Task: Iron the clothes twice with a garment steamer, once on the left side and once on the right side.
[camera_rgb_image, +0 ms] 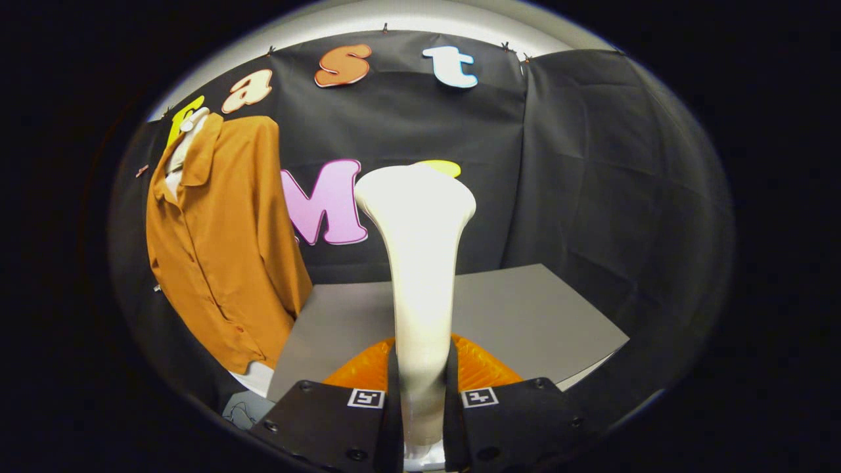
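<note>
A white garment steamer [420, 263] stands upright between my two fingers, its handle pinched on both sides and its wide head rising well above them. My gripper [421, 374] is shut on that handle. An orange-brown shirt [220, 243] hangs on a white mannequin form [190, 131] off to the left, well beyond the fingers and apart from the steamer head. The shirt's front, with collar and buttons, faces me at an angle.
A grey table top [525, 322] lies ahead of and beneath the fingers, its right corner near the black cloth wall [611, 184]. Below the shirt hem sits a white base [256, 378] with a grey piece beside it.
</note>
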### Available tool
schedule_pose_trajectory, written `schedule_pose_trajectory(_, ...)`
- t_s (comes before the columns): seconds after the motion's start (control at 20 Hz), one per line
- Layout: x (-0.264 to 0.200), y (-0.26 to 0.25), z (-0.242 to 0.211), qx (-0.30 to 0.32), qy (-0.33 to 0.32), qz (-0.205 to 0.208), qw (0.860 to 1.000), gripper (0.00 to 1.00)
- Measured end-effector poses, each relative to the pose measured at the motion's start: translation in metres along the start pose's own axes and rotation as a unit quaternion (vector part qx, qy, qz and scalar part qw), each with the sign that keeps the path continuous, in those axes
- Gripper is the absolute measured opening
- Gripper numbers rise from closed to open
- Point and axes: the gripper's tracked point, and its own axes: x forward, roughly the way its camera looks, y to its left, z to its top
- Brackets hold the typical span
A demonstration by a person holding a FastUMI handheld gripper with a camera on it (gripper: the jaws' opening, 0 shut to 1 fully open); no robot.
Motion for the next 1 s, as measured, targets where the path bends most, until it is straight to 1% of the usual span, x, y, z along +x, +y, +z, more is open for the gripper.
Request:
schedule_pose_trajectory(0.1,-0.019,0.021,0.009,0.006,-0.02,0.007,1.0,0.27)
schedule_pose_trajectory(0.25,-0.046,0.059,0.02,-0.002,-0.049,0.018,0.999,0.27)
schedule_pose_trajectory(0.45,-0.061,0.113,0.028,0.003,-0.069,0.037,0.997,0.27)
schedule_pose_trajectory(0.75,-0.057,0.171,0.028,-0.002,-0.08,0.042,0.996,0.27)
schedule_pose_trajectory(1.0,-0.037,0.21,0.019,-0.019,-0.08,0.042,0.996,0.27)
